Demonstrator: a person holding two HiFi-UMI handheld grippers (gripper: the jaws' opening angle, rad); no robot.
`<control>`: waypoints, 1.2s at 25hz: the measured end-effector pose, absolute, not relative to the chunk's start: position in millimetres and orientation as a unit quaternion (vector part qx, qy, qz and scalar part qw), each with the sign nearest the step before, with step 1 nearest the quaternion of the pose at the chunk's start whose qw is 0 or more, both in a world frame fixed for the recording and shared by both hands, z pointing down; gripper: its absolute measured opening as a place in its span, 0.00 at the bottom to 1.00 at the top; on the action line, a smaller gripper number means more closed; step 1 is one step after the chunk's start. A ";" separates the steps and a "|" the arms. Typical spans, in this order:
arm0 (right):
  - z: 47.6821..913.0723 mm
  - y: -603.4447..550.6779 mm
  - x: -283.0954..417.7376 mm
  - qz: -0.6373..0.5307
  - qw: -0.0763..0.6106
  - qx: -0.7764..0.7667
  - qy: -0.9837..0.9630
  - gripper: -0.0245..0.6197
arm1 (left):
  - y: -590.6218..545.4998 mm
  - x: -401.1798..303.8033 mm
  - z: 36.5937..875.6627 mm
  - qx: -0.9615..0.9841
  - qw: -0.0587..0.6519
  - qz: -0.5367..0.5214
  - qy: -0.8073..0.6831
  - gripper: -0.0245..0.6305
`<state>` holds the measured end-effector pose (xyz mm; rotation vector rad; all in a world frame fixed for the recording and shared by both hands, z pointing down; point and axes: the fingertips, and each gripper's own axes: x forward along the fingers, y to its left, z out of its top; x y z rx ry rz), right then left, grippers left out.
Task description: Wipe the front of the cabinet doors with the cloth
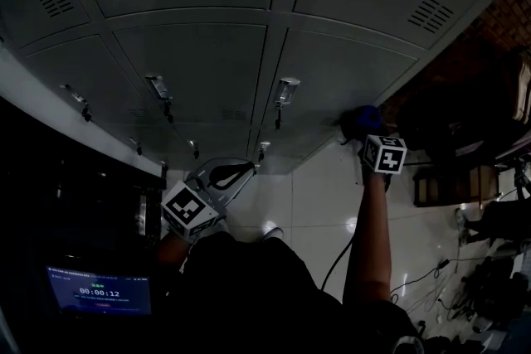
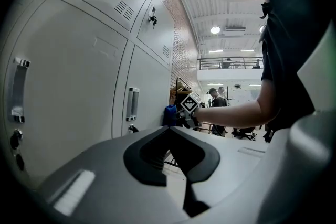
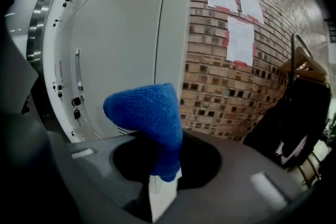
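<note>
Cloth [image 3: 148,113] clamped in right gripper [image 3: 159,178], left gripper [image 2: 169,132] closed

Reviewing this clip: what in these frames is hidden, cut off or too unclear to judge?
- Head view: whether the blue cloth touches the cabinet door. The picture is too dark, and the right gripper sits in front.
- Right gripper view: the print on the wall papers is too small to read.
- Head view: the floor clutter at right is dark and cut off by the edge.
</note>
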<state>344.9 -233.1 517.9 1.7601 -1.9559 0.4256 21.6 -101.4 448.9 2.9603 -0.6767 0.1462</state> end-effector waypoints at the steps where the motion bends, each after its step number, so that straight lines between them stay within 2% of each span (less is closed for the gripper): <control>1: 518.3 -232.4 347.0 0.155 0.235 0.643 -0.712 0.16 | -101.4 22.9 450.7 0.973 0.050 0.048 -0.222 0.05; 8: 526.3 -217.2 324.5 0.161 0.226 0.628 -0.727 0.16 | -99.3 29.8 451.6 0.973 0.050 0.050 -0.219 0.05; 20: 579.3 -214.7 160.3 0.189 0.231 0.513 -0.805 0.16 | -94.9 1.6 450.1 0.969 0.042 0.048 -0.239 0.05; 30: 601.3 -235.2 82.4 0.197 0.255 0.455 -0.830 0.16 | -99.5 -42.3 452.3 0.958 0.053 0.052 -0.277 0.05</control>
